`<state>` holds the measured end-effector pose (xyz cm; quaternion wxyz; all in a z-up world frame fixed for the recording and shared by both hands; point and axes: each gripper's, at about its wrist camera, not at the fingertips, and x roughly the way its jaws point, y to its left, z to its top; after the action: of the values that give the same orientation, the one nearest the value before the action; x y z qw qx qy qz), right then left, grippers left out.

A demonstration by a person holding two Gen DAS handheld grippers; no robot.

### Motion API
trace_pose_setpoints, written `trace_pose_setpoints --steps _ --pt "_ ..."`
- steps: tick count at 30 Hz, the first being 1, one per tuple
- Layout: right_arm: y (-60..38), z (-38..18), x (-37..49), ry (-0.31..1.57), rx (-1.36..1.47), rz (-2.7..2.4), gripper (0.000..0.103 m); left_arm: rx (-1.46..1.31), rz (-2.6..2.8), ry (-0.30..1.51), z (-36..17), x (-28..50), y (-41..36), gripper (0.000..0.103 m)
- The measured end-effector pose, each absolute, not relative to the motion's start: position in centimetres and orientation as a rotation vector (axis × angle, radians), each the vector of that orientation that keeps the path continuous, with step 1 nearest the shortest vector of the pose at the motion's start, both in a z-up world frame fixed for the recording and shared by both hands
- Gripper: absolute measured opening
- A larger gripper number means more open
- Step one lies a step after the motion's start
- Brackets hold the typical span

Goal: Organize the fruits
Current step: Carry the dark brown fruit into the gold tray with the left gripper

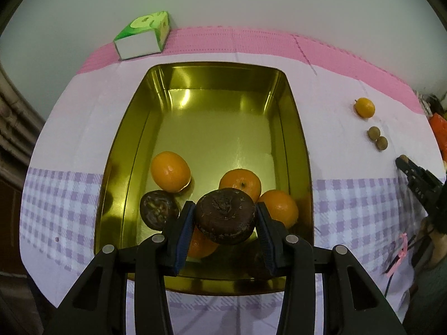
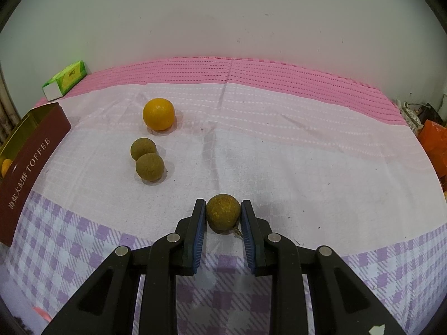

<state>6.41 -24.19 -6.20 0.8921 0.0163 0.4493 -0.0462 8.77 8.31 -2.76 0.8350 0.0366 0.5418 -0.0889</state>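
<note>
Clamped on a dark brown fruit [image 1: 225,215], the left gripper [image 1: 225,223] hangs over the near end of the gold tin [image 1: 296,117], where oranges [image 1: 170,171] lie. Over by the tablecloth's [image 2: 279,153] near edge, the right gripper [image 2: 223,217] pinches a small brown fruit [image 2: 223,215].

Gold-lined tin [image 1: 296,128] lettered white on maroon, orange fruits [image 1: 170,171], dark brown fruit [image 1: 225,216], olive-brown longans [image 2: 149,167], cloth [image 2: 279,153] banded pink, white and lilac check, green tissue box [image 1: 145,32].
</note>
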Motion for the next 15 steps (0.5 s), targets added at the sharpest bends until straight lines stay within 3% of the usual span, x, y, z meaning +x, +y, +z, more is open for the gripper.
trace_pose_setpoints --steps 15 --pt "-24.19 -6.22 6.43 0.932 0.033 -0.096 0.024 0.162 -0.177 1.120 -3.08 8.37 7.26 0.044"
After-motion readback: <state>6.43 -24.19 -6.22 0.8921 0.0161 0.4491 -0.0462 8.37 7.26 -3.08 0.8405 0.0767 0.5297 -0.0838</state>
